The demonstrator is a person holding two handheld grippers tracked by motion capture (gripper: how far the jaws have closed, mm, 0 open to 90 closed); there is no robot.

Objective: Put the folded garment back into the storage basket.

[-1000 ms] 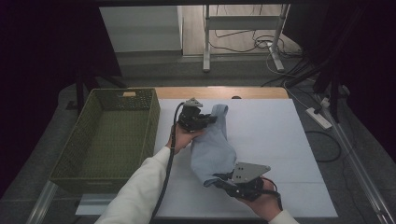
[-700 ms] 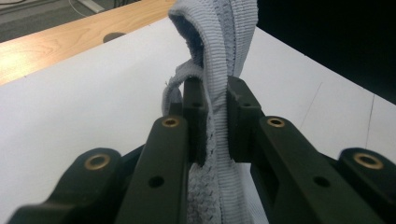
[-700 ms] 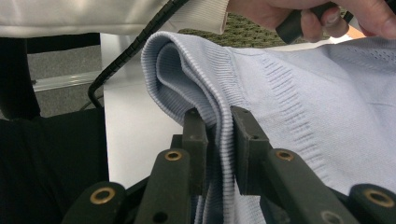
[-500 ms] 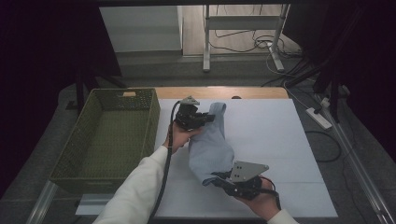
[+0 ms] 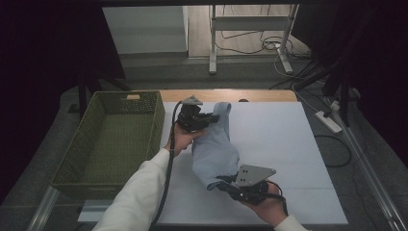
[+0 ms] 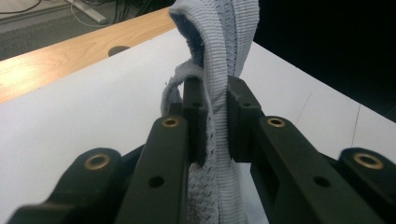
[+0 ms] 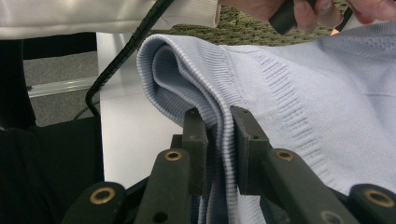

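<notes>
A light blue knitted garment point(image 5: 211, 149) hangs folded lengthwise above the white tabletop point(image 5: 274, 134), stretched between both grippers. My left gripper point(image 5: 211, 118) is shut on its far end near the table's back edge; in the left gripper view the jaws pinch a bunched strip of the knitted garment point(image 6: 219, 51), with my left gripper point(image 6: 215, 116) closed around it. My right gripper point(image 5: 222, 184) is shut on the near end close to the front edge; in the right gripper view the ribbed folded edge of the garment point(image 7: 289, 93) sits clamped in my right gripper point(image 7: 219, 140).
A green woven basket point(image 5: 115, 139) stands to the left of the white tabletop, open and with nothing inside. A wooden strip point(image 5: 226, 95) borders the table's back edge. A power strip point(image 5: 328, 121) and cables lie on the floor at the right.
The left gripper has shifted slightly with its end of the garment; the right gripper has stayed in place. Both grips hold.
</notes>
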